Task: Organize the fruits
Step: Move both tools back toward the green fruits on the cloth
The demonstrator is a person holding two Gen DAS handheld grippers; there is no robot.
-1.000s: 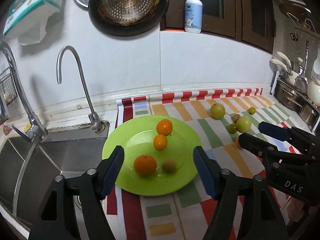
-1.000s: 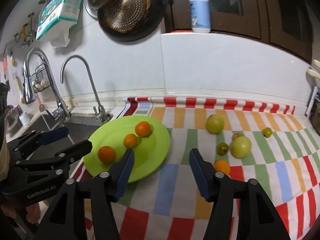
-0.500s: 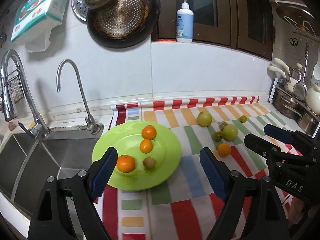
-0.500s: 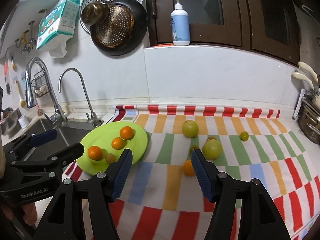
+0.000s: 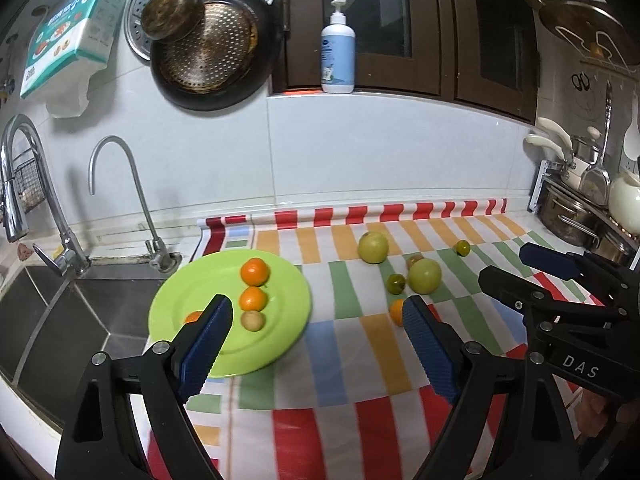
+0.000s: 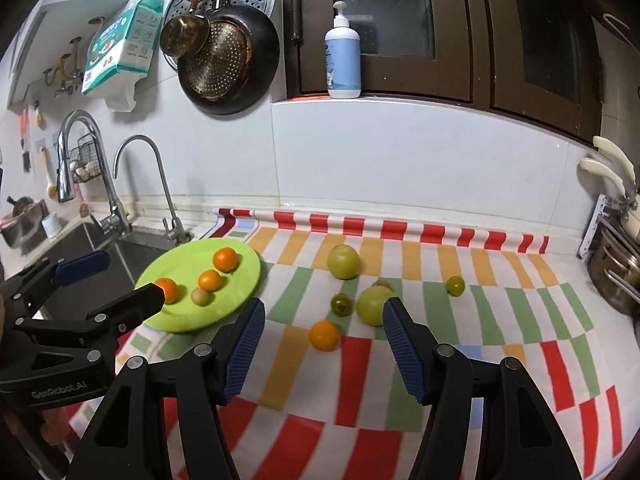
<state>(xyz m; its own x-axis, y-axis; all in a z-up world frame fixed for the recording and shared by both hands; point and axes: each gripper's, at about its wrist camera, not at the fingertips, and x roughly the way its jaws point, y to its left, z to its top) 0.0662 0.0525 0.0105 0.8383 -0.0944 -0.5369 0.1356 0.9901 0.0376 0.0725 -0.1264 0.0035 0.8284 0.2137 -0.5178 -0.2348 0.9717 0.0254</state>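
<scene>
both grippers are held above the striped cloth (image 6: 360, 364) with fingers spread wide and nothing in them: the left gripper (image 5: 316, 344) low in its frame, the right gripper (image 6: 324, 344) too. left of middle, the green plate (image 6: 236, 300) holds three oranges and a small brown fruit (image 6: 199, 297). one loose orange (image 6: 324, 335) sits mid-frame, with green fruits just behind it.
</scene>
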